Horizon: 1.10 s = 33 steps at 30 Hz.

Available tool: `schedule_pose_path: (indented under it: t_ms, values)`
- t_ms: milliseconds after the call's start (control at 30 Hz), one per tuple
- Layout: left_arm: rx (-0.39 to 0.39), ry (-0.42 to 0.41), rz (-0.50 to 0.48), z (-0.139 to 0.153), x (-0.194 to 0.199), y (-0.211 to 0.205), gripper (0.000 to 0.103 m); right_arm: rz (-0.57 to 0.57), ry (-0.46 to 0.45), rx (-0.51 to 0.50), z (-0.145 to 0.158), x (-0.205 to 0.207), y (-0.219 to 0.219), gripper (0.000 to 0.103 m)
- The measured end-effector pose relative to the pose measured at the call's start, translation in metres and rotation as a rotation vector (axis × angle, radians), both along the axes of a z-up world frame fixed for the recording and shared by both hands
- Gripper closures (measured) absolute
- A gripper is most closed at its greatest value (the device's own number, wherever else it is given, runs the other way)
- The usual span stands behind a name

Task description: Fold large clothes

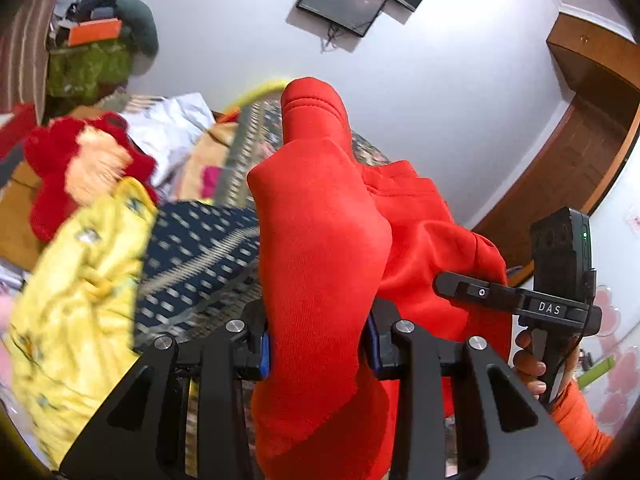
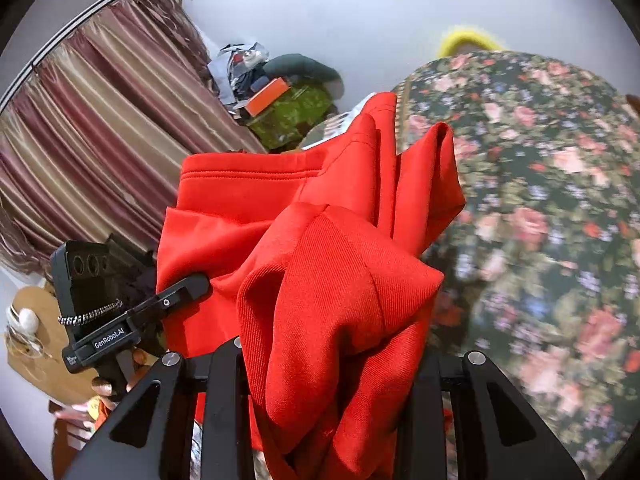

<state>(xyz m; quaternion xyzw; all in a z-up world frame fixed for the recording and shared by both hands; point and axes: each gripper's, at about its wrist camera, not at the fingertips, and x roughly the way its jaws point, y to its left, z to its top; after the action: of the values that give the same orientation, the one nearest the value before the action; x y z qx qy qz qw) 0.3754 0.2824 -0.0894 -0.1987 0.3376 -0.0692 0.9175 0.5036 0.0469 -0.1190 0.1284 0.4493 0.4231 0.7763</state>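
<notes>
A large red garment (image 1: 320, 240) hangs bunched between both grippers, lifted above the bed. My left gripper (image 1: 318, 350) is shut on a thick fold of it; the cloth hides the fingertips. My right gripper (image 2: 328, 364) is shut on another bunch of the same red garment (image 2: 312, 240), its fingertips also hidden. The right gripper shows in the left wrist view (image 1: 516, 296) at the right, gripping the cloth's far edge. The left gripper shows in the right wrist view (image 2: 140, 312) at the lower left.
A floral bedspread (image 2: 540, 200) lies below at the right. A yellow garment (image 1: 80, 300), a navy patterned cloth (image 1: 192, 248) and a red fluffy item (image 1: 60, 168) lie on the bed at the left. Striped curtains (image 2: 100, 128) hang at the left, a wooden door (image 1: 580, 140) stands at the right.
</notes>
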Motion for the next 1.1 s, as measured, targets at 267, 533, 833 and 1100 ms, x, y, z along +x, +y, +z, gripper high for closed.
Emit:
schedule_pose_path:
  t_ms: [267, 533, 833, 1100]
  values:
    - [0.010, 0.043, 0.048, -0.037, 0.045, 0.055, 0.068, -0.034, 0.048, 0.006, -0.043, 0.043, 0.064, 0.074]
    - [-0.011, 0.259, 0.146, -0.124, 0.110, 0.097, 0.060, -0.015, 0.023, -0.262, -0.116, 0.082, 0.121, 0.070]
    - [-0.078, 0.260, 0.128, -0.143, 0.080, 0.104, 0.036, -0.019, -0.051, -0.370, -0.124, 0.068, 0.100, 0.020]
    - [-0.058, 0.252, 0.112, -0.137, 0.030, 0.097, 0.021, 0.085, -0.103, -0.512, -0.148, 0.029, 0.102, 0.019]
